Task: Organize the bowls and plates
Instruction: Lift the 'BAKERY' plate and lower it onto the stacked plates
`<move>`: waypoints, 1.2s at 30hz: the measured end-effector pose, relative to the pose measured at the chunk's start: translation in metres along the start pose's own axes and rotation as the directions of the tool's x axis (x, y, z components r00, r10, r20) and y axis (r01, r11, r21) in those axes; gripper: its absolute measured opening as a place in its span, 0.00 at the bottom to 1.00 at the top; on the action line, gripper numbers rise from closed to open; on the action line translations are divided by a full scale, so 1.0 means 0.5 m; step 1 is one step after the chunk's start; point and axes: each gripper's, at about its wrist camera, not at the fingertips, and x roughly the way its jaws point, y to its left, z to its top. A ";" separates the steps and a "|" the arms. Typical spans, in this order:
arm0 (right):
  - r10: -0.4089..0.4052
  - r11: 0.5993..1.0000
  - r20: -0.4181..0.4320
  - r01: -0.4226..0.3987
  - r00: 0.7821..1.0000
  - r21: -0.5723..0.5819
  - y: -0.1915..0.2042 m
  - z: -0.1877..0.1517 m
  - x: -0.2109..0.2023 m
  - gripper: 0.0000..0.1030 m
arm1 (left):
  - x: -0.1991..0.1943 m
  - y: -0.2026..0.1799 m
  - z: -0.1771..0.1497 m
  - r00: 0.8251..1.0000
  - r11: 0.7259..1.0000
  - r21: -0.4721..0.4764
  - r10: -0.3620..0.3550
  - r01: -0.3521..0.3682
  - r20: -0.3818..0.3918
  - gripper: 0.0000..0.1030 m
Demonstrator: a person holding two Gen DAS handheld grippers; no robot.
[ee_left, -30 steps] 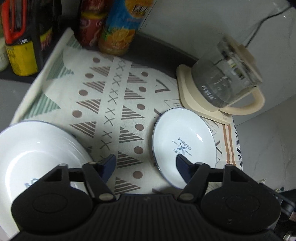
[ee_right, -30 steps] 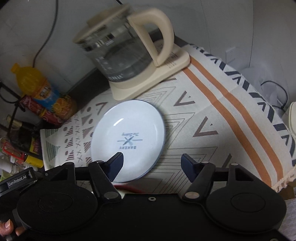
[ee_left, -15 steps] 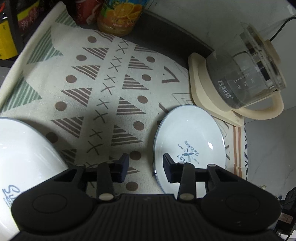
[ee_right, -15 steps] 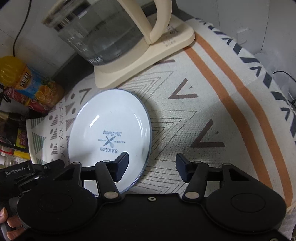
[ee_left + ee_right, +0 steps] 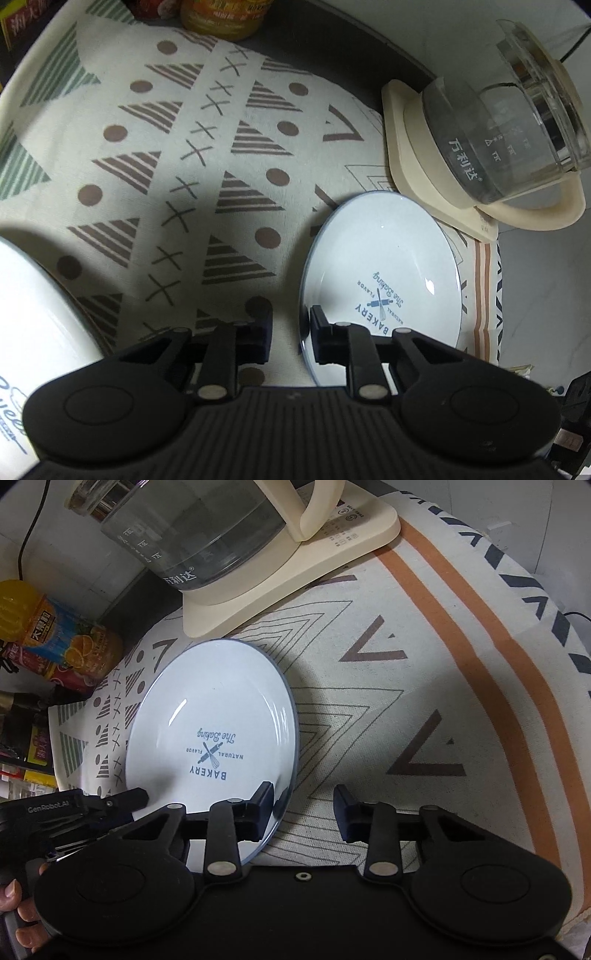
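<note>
Left claw [image 5: 290, 325] jaws narrowed astride the near-left rim of the plate [image 5: 384, 273], not visibly clamped; can't tell if gripping. Right claw [image 5: 303, 808] released, jaws wide, left finger over the plate's [image 5: 210, 731] near-right edge. Only left view shows a white bowl [image 5: 33, 332] left of the claw. Kettle [image 5: 498, 147] beyond the plate. Only right view shows the orange stripe [image 5: 480, 638] on the cloth, far right.

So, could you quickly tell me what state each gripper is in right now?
Left gripper: open, straddling the near rim of the plate, not yet clamped.
Right gripper: open, straddling the plate's other edge, holding nothing.
</note>
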 end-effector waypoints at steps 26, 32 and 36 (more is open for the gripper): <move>0.090 0.993 0.076 -0.084 0.993 -0.080 0.038 0.001 -0.025 0.12 | 0.014 -0.008 0.008 0.997 0.997 -0.012 -0.073 0.073 -0.007 0.13; 0.092 0.991 0.103 -0.082 0.990 -0.102 0.052 0.013 -0.040 0.13 | -0.006 -0.015 0.012 0.996 0.996 0.005 -0.089 0.089 0.024 0.13; 0.096 0.989 0.139 -0.079 0.986 -0.125 0.063 0.015 -0.058 0.13 | -0.024 -0.024 0.012 0.995 0.996 0.026 -0.092 0.091 0.042 0.13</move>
